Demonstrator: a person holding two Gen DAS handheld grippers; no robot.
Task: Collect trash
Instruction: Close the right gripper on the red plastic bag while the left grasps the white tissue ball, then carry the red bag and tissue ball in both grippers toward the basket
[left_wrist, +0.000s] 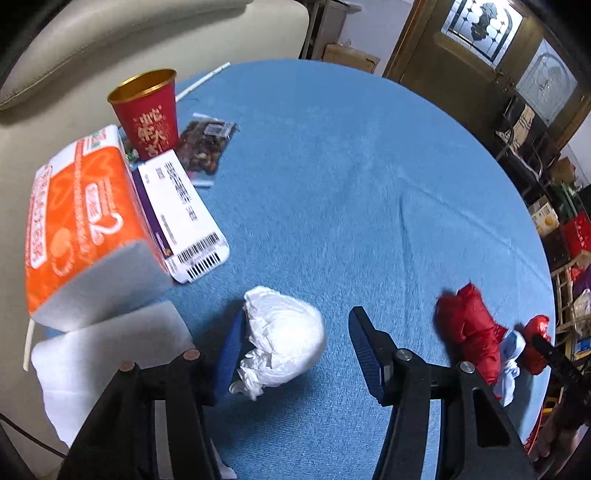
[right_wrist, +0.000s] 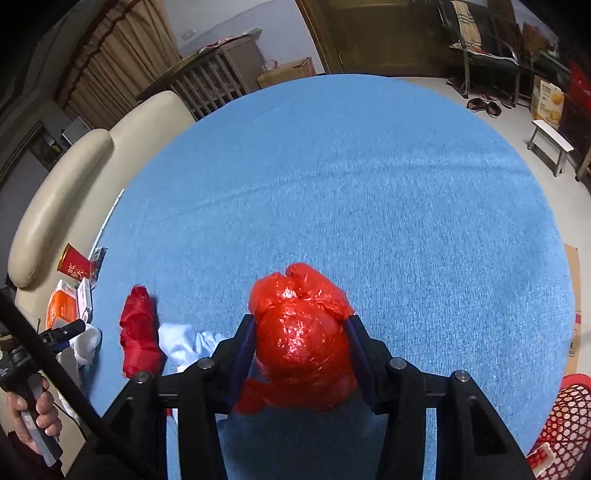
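Right tongs (right_wrist: 301, 354) pinch a slick red bag (right_wrist: 301, 332) that may slip; left tongs (left_wrist: 295, 354), half open, straddle a white wad (left_wrist: 284, 347) ungripped.

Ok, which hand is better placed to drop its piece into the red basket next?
Right. Its fingers already pinch the red plastic bag, and the red basket sits beside it. The left gripper only straddles the white wad, not yet pinched.

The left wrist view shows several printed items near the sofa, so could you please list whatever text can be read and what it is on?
"蛇年大吉": gold characters on the red paper cup.
"2": large white numeral on the orange tissue pack; its smaller print is blurred.
White box: a barcode and lines of print, too small to read.
Snack packet: no legible text.
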